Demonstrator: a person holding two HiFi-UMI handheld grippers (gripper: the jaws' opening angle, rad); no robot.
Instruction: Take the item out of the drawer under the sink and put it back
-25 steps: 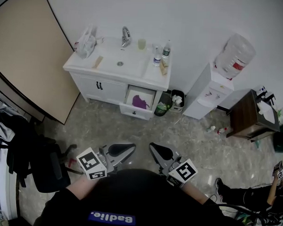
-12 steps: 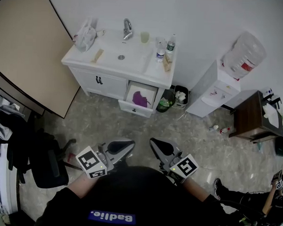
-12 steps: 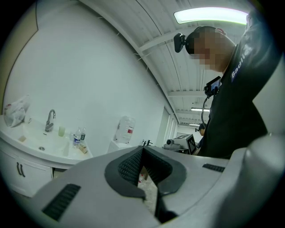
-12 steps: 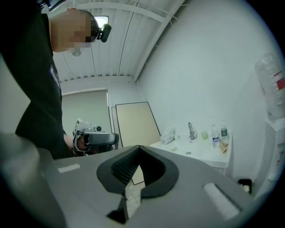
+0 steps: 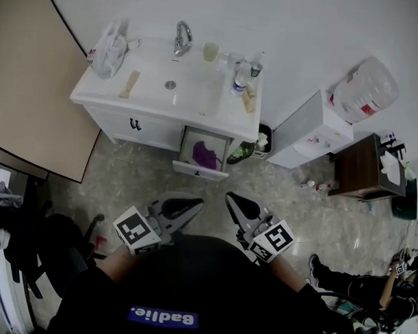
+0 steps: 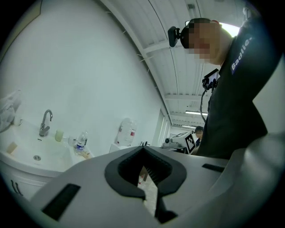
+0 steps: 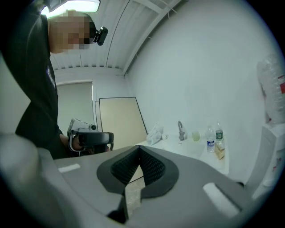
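Note:
The white sink cabinet (image 5: 156, 120) stands against the far wall. Its right-hand drawer (image 5: 201, 169) is pulled open, and a purple item (image 5: 205, 156) lies inside it. My left gripper (image 5: 193, 203) and right gripper (image 5: 230, 198) are held low in front of my body, well short of the drawer. Both point toward the cabinet. Each is shut with nothing between its jaws, as the left gripper view (image 6: 143, 149) and the right gripper view (image 7: 139, 148) show. The sink top with its faucet (image 6: 44, 123) appears at the left of the left gripper view.
On the sink top are a plastic bag (image 5: 105, 48), a cup (image 5: 211, 51) and water bottles (image 5: 241, 79). Right of the cabinet stand a small bin (image 5: 262, 142), a water dispenser (image 5: 313, 129) and a brown side table (image 5: 359, 168). A beige door (image 5: 27, 81) is at left, with a black chair (image 5: 49, 246) below it.
The sink cabinet and open drawer have come nearer and shifted left in the head view. Both grippers stay shut and in the same place before my body.

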